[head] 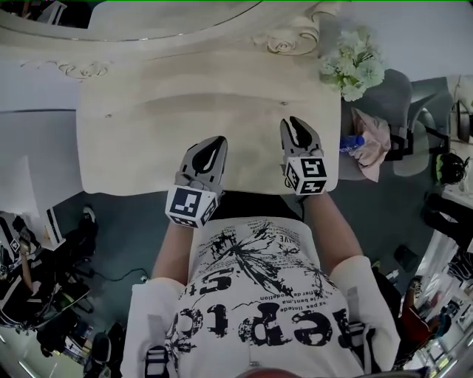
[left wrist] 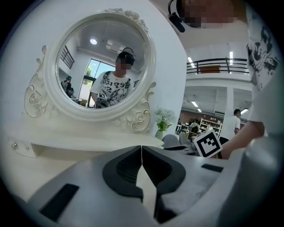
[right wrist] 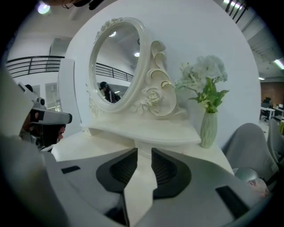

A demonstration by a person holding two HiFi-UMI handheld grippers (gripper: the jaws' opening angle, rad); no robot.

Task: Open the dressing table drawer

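Observation:
The cream dressing table [head: 140, 151] lies below me, its oval mirror [head: 170, 18] at the back. A low raised shelf [head: 192, 103] under the mirror carries small knobs [head: 109, 114]; one knob [left wrist: 15, 145] shows at its left end. The table's front face is hidden under its top. My left gripper [head: 219, 140] hovers over the front of the top, its tips [left wrist: 141, 148] meeting, shut on nothing. My right gripper [head: 295, 122] hovers beside it, a little farther in. Its jaws [right wrist: 144, 153] stand slightly apart, open, with only the table top [right wrist: 106, 146] seen through the gap.
A pale green vase of white flowers [head: 353, 66] stands on the table's back right corner [right wrist: 208, 128]. Right of the table is a grey chair [head: 399, 100] with a pink cloth [head: 373, 140] and a blue bottle [head: 352, 142]. Office clutter lies at the floor's left.

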